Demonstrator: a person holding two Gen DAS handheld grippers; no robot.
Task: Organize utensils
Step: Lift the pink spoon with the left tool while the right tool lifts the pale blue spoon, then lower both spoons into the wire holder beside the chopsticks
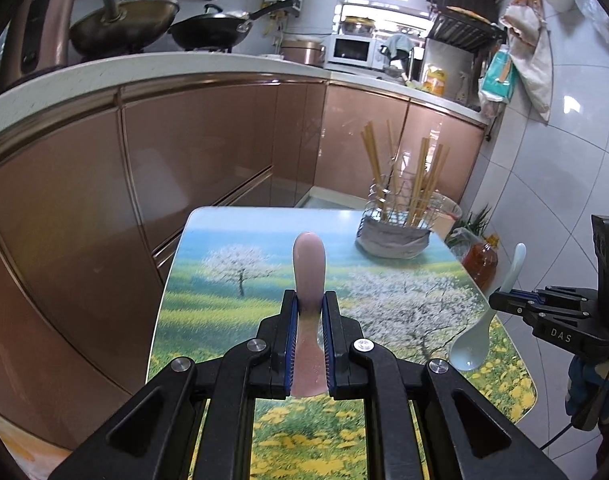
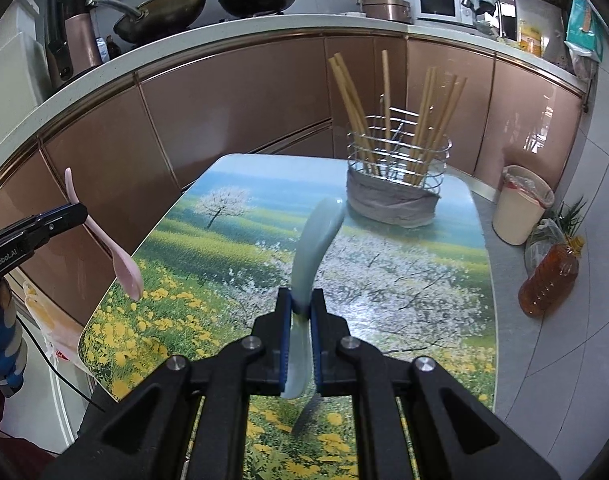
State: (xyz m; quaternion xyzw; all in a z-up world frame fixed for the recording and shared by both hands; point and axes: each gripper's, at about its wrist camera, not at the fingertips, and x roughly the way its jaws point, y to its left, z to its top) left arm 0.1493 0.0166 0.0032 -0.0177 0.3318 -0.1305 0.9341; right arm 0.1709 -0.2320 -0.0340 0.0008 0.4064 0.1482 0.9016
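The left gripper (image 1: 309, 308) pinches a pink spoon (image 1: 308, 276); the right gripper (image 2: 301, 304) pinches a pale blue spoon (image 2: 314, 248), both above the table (image 2: 424, 300). A wire holder (image 2: 396, 184) of chopsticks (image 2: 352, 100) stands at its far right corner, with brown cabinets (image 1: 184, 152) beyond.

We couldn't see the pink spoon's (image 1: 308, 280) bowl in the left wrist view, hidden behind the left gripper (image 1: 309, 308). Chopsticks' (image 2: 388, 120) lower ends were hidden inside the wire holder's (image 2: 396, 164) grey wrap. Right gripper (image 1: 500, 302) body was cut off at the frame edge.
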